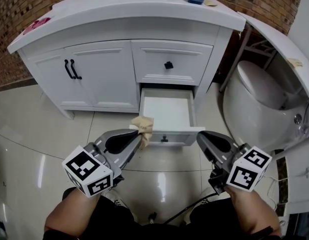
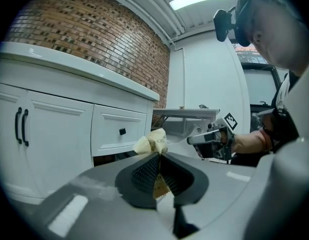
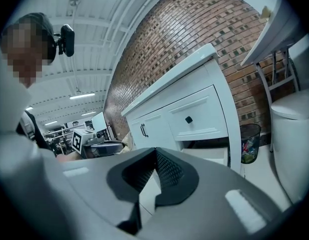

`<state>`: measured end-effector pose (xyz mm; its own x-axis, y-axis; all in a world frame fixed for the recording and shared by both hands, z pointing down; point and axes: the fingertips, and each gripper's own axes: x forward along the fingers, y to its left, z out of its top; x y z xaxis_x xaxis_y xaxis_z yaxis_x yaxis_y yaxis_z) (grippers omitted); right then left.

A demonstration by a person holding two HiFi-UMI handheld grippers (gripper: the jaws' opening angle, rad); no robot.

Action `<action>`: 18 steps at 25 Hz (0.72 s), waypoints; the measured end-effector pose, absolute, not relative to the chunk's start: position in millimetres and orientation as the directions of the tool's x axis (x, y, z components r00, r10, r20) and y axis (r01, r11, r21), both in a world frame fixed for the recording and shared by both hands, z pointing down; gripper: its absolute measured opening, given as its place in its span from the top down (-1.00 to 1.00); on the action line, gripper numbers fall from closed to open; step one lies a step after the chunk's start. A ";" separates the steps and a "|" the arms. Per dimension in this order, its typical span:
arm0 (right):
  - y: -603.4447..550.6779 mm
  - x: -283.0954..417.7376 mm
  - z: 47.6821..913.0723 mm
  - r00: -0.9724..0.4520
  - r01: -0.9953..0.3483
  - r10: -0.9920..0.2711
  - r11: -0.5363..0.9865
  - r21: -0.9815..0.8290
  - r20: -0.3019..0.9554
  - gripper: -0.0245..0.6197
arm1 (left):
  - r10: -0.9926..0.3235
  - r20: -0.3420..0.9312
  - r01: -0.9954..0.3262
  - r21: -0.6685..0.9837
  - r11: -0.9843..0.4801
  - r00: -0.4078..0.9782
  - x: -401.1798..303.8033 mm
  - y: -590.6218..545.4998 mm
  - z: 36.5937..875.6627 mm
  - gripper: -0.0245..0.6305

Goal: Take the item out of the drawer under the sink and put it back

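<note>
The lower drawer (image 1: 167,133) of the white sink cabinet (image 1: 99,74) is pulled out, and its white inside shows nothing in it. My left gripper (image 1: 140,137) is shut on a crumpled tan paper packet (image 1: 143,124), held at the drawer's front left corner. In the left gripper view the packet (image 2: 151,143) sticks out above the closed jaws. My right gripper (image 1: 200,139) hangs at the drawer's front right corner, shut with nothing in it. In the right gripper view its jaws meet at the tip (image 3: 155,151).
A closed upper drawer (image 1: 169,64) sits above the open one, and double doors (image 1: 72,70) are to the left. A white toilet (image 1: 257,101) stands on the right. A bin with litter (image 3: 250,141) is beside the cabinet. Glossy tile floor (image 1: 39,149) lies below.
</note>
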<state>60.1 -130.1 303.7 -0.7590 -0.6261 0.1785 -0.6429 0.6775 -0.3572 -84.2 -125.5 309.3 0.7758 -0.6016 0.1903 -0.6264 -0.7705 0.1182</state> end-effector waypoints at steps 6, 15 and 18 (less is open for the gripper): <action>-133.8 57.7 304.2 -0.759 -0.643 -0.625 0.678 -0.357 0.181 0.91 | -0.570 0.214 -0.601 0.124 -0.790 0.793 -77.9 -123.4 314.7 0.88; -134.9 58.9 306.4 -0.759 -0.643 -0.624 0.677 -0.359 0.183 0.91 | -0.586 0.223 -0.614 0.085 -0.785 0.779 -76.8 -125.4 315.9 0.89; -134.3 59.0 307.3 -0.758 -0.645 -0.626 0.675 -0.359 0.186 0.91 | -0.585 0.223 -0.612 0.075 -0.787 0.780 -74.4 -124.7 317.0 0.88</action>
<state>59.0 -134.3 307.3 -0.7577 -0.6256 0.1860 -0.6451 0.6747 -0.3585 -74.4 -124.7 317.0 0.7797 -0.5850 0.2235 -0.6121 -0.7872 0.0748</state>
